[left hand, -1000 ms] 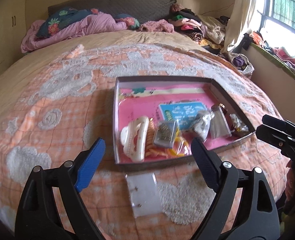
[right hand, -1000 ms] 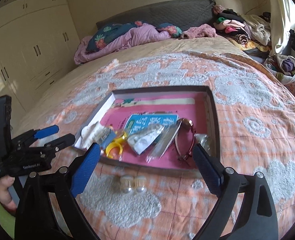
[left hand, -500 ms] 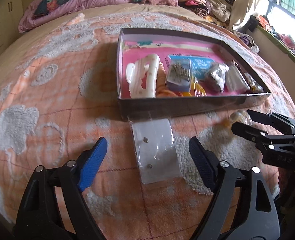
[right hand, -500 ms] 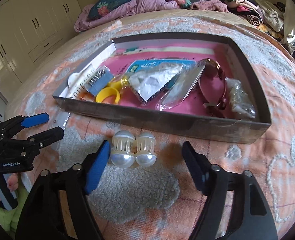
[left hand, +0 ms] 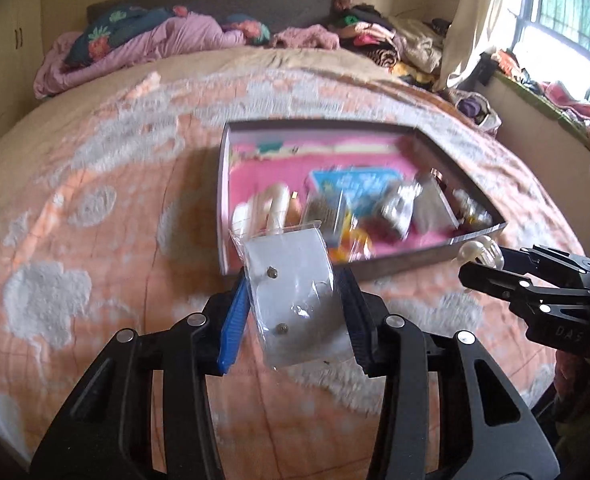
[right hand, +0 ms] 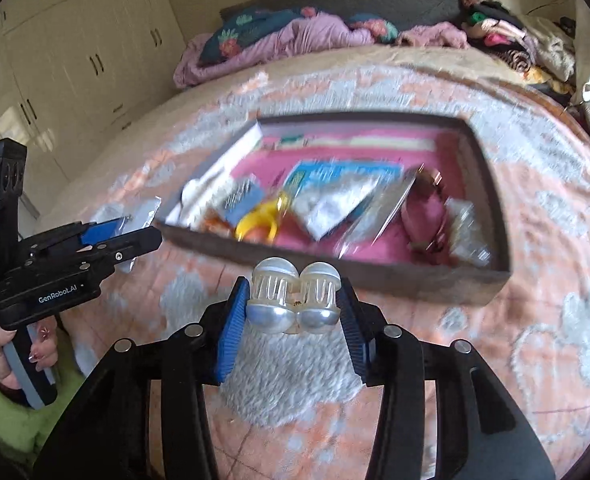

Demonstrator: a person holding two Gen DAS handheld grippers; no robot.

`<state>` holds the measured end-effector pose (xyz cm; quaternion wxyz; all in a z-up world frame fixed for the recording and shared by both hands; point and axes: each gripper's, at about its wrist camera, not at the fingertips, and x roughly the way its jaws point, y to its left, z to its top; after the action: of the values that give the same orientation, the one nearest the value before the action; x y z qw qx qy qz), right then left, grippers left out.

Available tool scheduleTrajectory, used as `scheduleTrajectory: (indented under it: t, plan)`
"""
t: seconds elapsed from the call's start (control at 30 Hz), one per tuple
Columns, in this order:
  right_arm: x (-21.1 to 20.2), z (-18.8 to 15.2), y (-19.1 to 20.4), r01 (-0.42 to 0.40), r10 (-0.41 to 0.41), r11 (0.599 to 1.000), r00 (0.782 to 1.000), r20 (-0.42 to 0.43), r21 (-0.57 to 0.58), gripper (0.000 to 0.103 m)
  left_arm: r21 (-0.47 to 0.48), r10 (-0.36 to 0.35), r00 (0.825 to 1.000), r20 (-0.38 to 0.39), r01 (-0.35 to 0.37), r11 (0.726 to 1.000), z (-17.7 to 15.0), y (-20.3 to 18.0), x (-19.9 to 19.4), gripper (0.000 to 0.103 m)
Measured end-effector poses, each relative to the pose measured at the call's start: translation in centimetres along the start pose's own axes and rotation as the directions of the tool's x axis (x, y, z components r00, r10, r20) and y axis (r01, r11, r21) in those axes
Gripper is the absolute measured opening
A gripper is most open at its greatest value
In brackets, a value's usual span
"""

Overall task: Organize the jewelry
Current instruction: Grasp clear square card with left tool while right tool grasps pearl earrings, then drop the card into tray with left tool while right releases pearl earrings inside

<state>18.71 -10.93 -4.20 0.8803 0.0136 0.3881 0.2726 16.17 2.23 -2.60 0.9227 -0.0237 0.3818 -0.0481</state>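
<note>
My left gripper (left hand: 293, 312) is shut on a clear plastic bag with small stud earrings on a white card (left hand: 295, 292), held above the bedspread just before the tray's near left corner. My right gripper (right hand: 293, 312) is shut on a pair of pearly clear hair claw clips (right hand: 293, 298), held above the bedspread before the tray's near wall. The dark shallow tray (left hand: 395, 258) with a pink lining holds several hair clips, bags and a blue card; it also shows in the right wrist view (right hand: 375, 276). Each gripper shows in the other's view: the right gripper (left hand: 491, 264), the left gripper (right hand: 135, 236).
The tray lies on a bed with an orange and white fluffy bedspread (left hand: 95, 220). Pillows and a purple blanket (left hand: 147, 48) lie at the headboard. Piled clothes (left hand: 395, 44) lie at the back right near the window. White wardrobes (right hand: 75, 60) stand to the left.
Both grippers closed: the left on the earring bag, the right on the pearly clips. Both items were lifted off the bedspread, towards the tray.
</note>
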Motion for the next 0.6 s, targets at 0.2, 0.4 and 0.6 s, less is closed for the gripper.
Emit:
scheduleTrajectory:
  t: [0.2,0.4,0.6]
  plan:
    - [-0.1,2.4,-2.6,0.083,-0.085,0.995,0.995,0.051,0.048,0.043,0.019,-0.026,0.999,0.025,0.025,0.999,2.8,-2.2,1.8,0.036]
    - [0.8,3.2,-5.1,0.126,-0.13,0.988,0.99,0.047,0.085,0.043,0.059,-0.033,0.999,0.007,0.032,0.998,3.6,-4.4,4.0,0.036]
    - [0.9,2.9,-6.1,0.137,-0.143,0.985,0.989,0.041,0.108,0.046,0.068,-0.022,1.0,-0.022,0.024,0.997,3.5,-4.8,5.5,0.038]
